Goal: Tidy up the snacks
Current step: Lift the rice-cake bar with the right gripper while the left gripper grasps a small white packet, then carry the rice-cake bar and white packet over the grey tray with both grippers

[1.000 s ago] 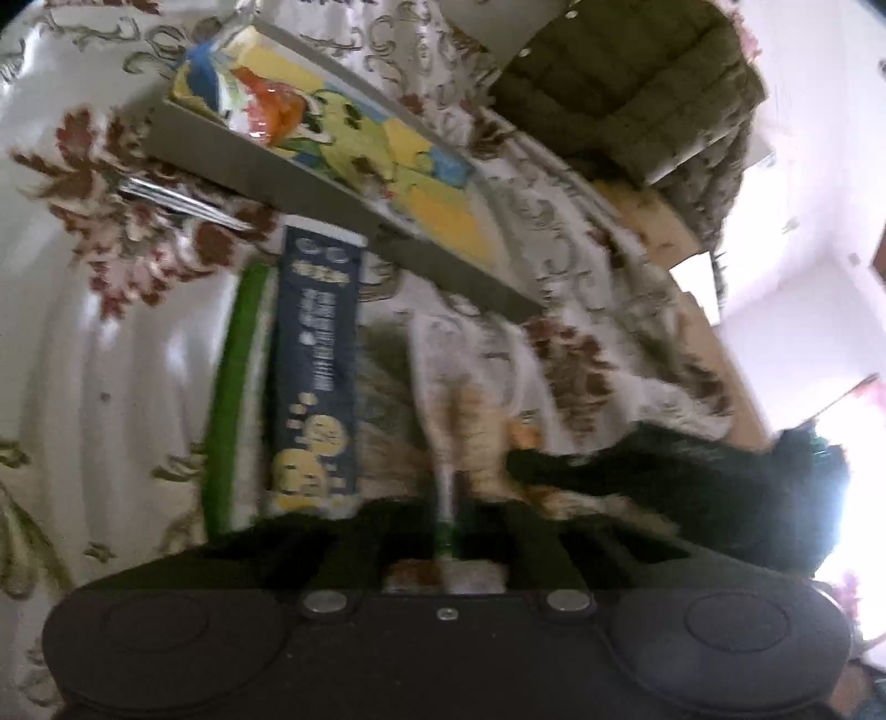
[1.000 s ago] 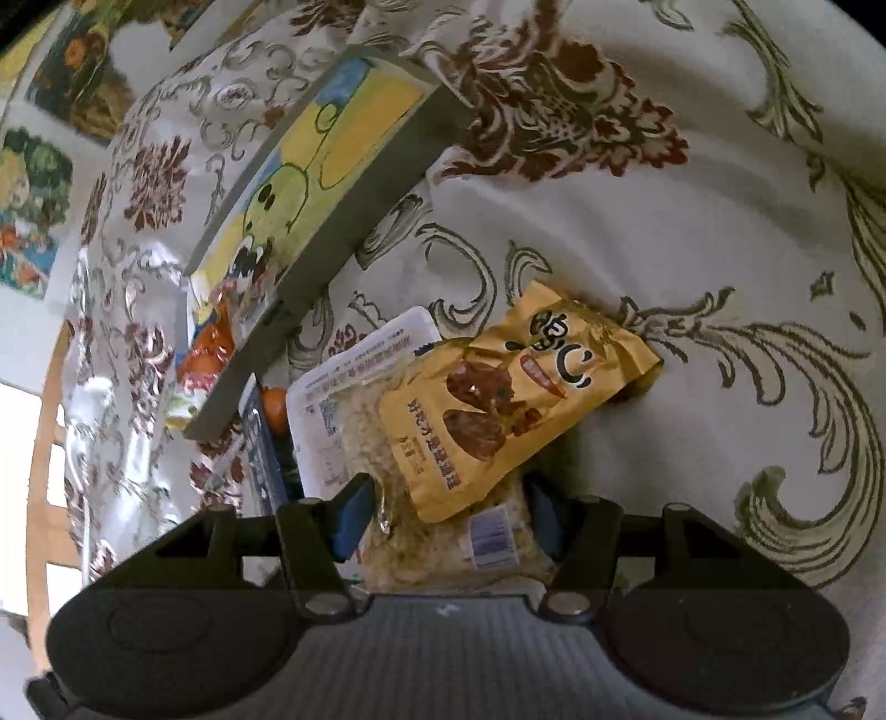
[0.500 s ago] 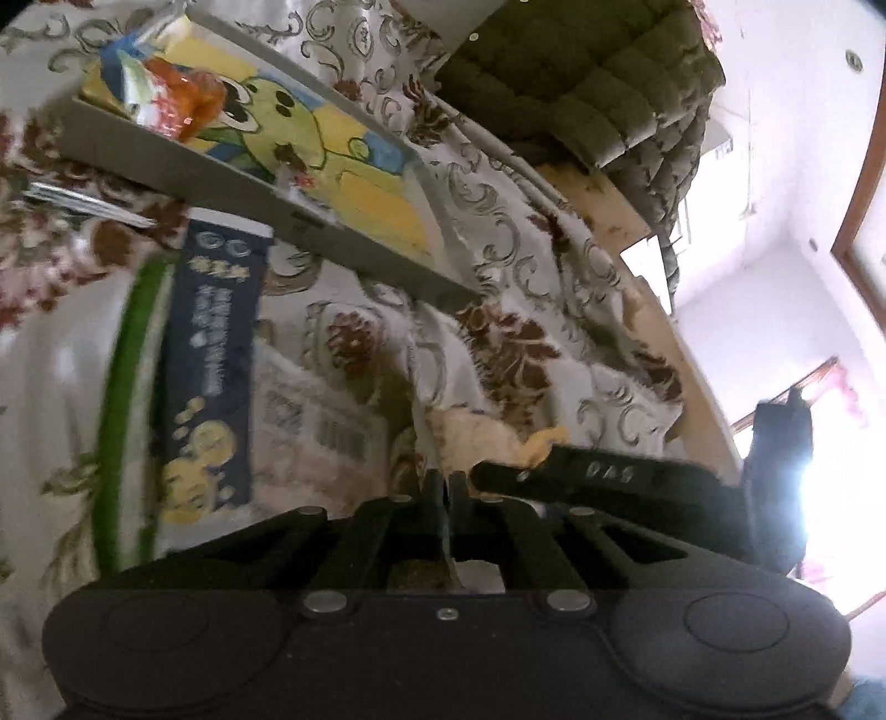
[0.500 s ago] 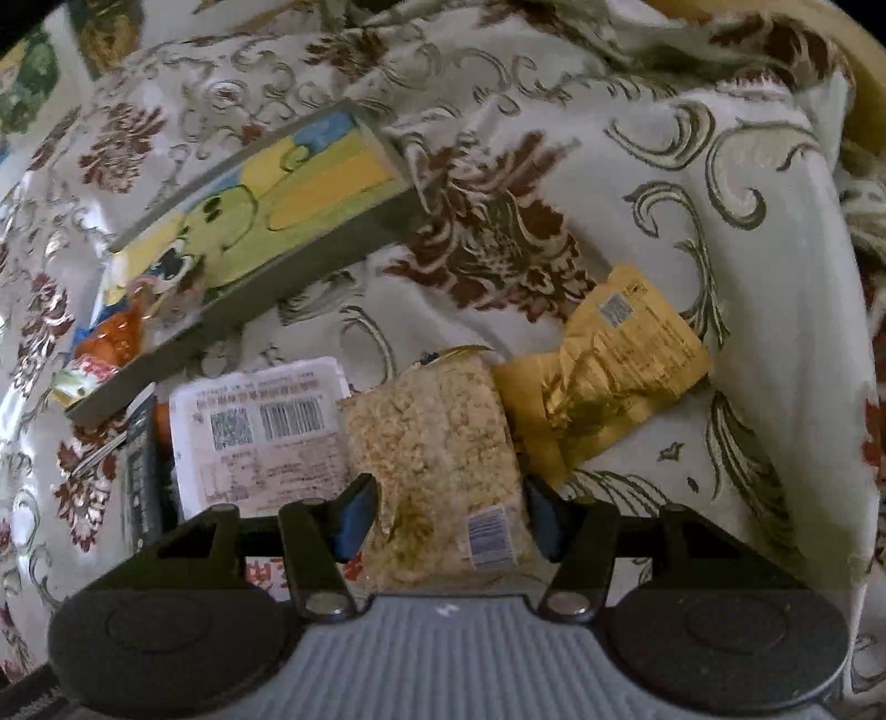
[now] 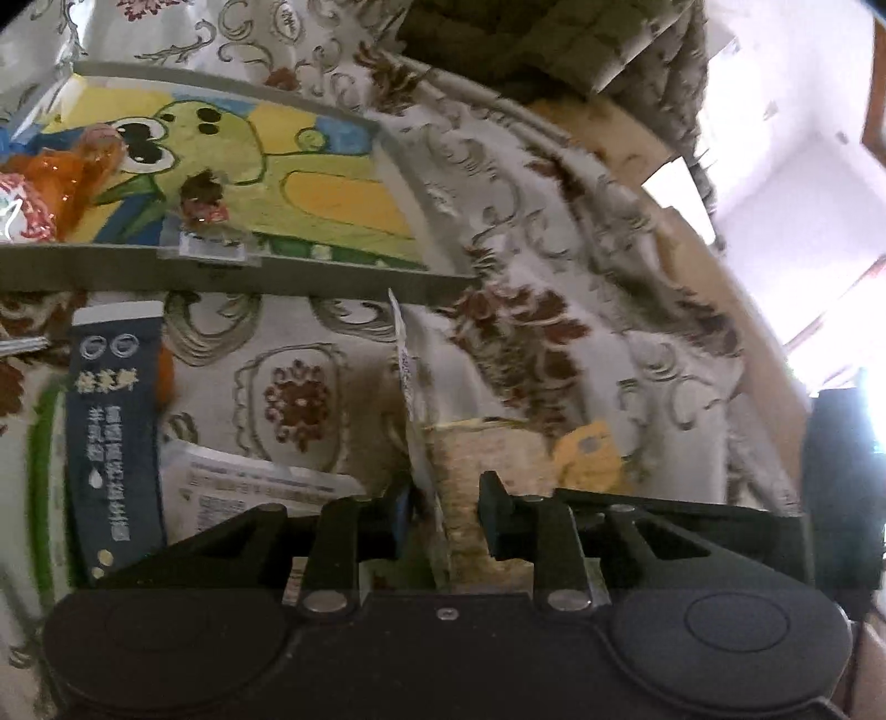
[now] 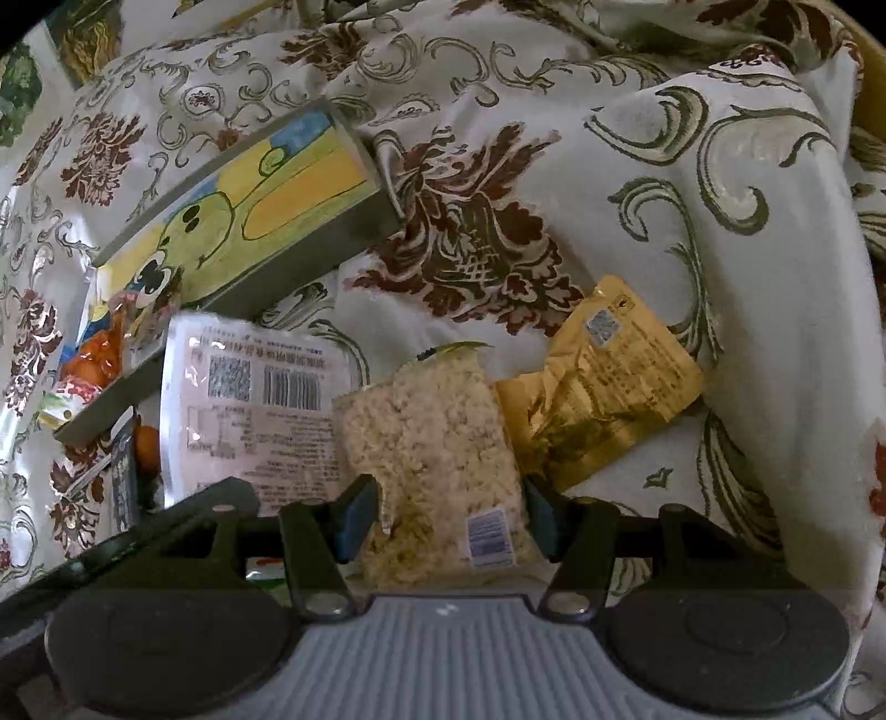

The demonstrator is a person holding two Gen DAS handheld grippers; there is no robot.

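Observation:
My right gripper (image 6: 448, 518) is shut on a clear pack of beige crumb snack (image 6: 432, 437), gripping it by both sides. A gold pouch (image 6: 603, 376) lies back side up just right of it, and a white labelled packet (image 6: 249, 410) lies to its left. My left gripper (image 5: 443, 515) has its jaws opening. A thin white packet edge (image 5: 407, 376) stands between them, leaning by the left finger with no pad pressing on it. The crumb pack (image 5: 476, 459) and gold pouch (image 5: 587, 454) lie just beyond. A navy packet (image 5: 116, 443) lies at the left.
A grey tray (image 5: 221, 282) with a cartoon lining holds orange wrapped snacks (image 5: 61, 183); in the right wrist view the tray (image 6: 310, 260) sits at upper left. Everything rests on a rumpled floral cloth (image 6: 664, 166). A wooden edge (image 5: 620, 138) and a dark cushion (image 5: 554, 33) lie beyond.
The gold pouch slid off the crumb pack and now lies flipped at its right. The left jaws went from pinched on the thin edge to parted, and that view swung toward the tray.

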